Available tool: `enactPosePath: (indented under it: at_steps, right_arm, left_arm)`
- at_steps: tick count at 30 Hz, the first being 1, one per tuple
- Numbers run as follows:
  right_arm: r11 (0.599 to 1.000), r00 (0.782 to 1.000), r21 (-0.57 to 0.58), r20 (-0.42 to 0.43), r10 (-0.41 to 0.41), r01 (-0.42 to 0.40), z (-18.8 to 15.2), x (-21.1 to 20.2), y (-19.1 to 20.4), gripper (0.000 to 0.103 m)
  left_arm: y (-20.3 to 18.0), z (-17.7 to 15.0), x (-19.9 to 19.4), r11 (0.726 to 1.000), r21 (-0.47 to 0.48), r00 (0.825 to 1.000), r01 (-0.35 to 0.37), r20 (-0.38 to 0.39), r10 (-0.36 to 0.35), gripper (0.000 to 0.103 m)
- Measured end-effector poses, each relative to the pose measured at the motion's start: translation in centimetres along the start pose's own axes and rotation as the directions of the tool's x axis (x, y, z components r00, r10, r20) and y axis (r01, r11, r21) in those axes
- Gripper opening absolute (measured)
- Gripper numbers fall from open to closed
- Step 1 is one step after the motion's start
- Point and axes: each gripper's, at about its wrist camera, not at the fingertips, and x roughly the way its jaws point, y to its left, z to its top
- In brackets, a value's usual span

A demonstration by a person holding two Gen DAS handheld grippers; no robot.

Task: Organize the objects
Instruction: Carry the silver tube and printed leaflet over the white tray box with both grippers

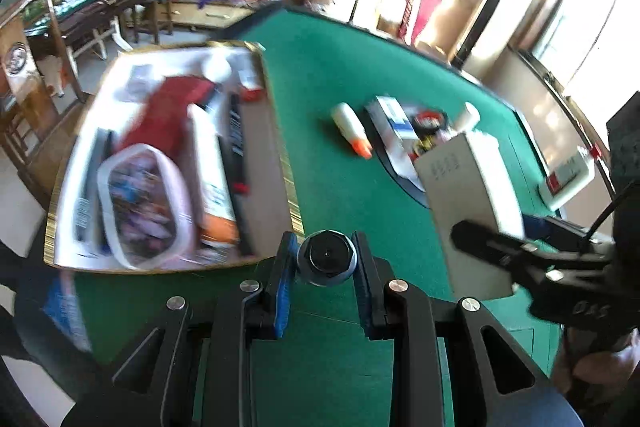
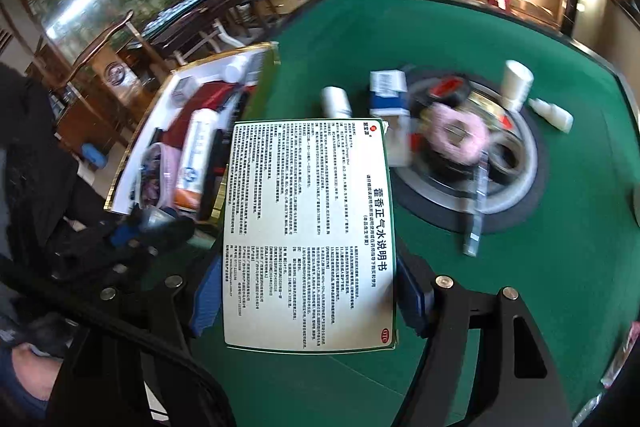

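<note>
Two grippers are up, both carrying something. The right gripper (image 2: 308,301) clamps a flat medicine box (image 2: 310,235) between its blue pads, one on each long edge, so the printed instruction face stays up toward the camera; the box sits center-low in the right wrist view, lifted over the green table (image 2: 540,287). Its long axis runs away from the gripper toward the upper part of the frame, far end pointing between the gold-rimmed tray (image 2: 256,47) at left center and the round turntable (image 2: 528,155) at right center. In the left wrist view the same box (image 1: 468,195) shows at right center, standing tilted in the right gripper (image 1: 516,247), white side face toward the lens. The left gripper (image 1: 325,263) holds a small round dark bottle cap or jar (image 1: 326,257) at a narrow opening, low center of its frame, just off the tray's near edge; what it is exactly I cannot tell. The tray (image 1: 288,163) at left is already packed lengthwise: pink pouch (image 1: 142,207), orange-white tube (image 1: 212,179), red item (image 1: 168,115). Probably the box is headed for it, held flat to slot in alongside. Loose items remain on the table: white bottle with orange cap (image 1: 352,131), blue-white carton (image 1: 394,123). Blur makes the fine detail unreliable.
</note>
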Motion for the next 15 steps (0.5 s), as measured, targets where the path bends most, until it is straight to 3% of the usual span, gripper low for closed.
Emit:
enactPosePath:
  at_steps: [8, 15]
  right_arm:
    - [0.993, 0.998, -0.1, 0.006, 0.058, -0.057, 3.5, 3.1, 6.9, 0.071]
    - [0.991, 0.996, -0.11, -0.057, 0.065, -0.071, 6.4, 8.7, 10.0, 0.072]
  left_arm:
    - [7.8, 3.8, -3.2, 0.996, -0.059, 0.995, -0.066, 0.077, 0.071, 0.023]
    - [13.3, 5.4, -0.6, 0.988, -0.088, 0.991, -0.128, 0.033, 0.131, 0.023]
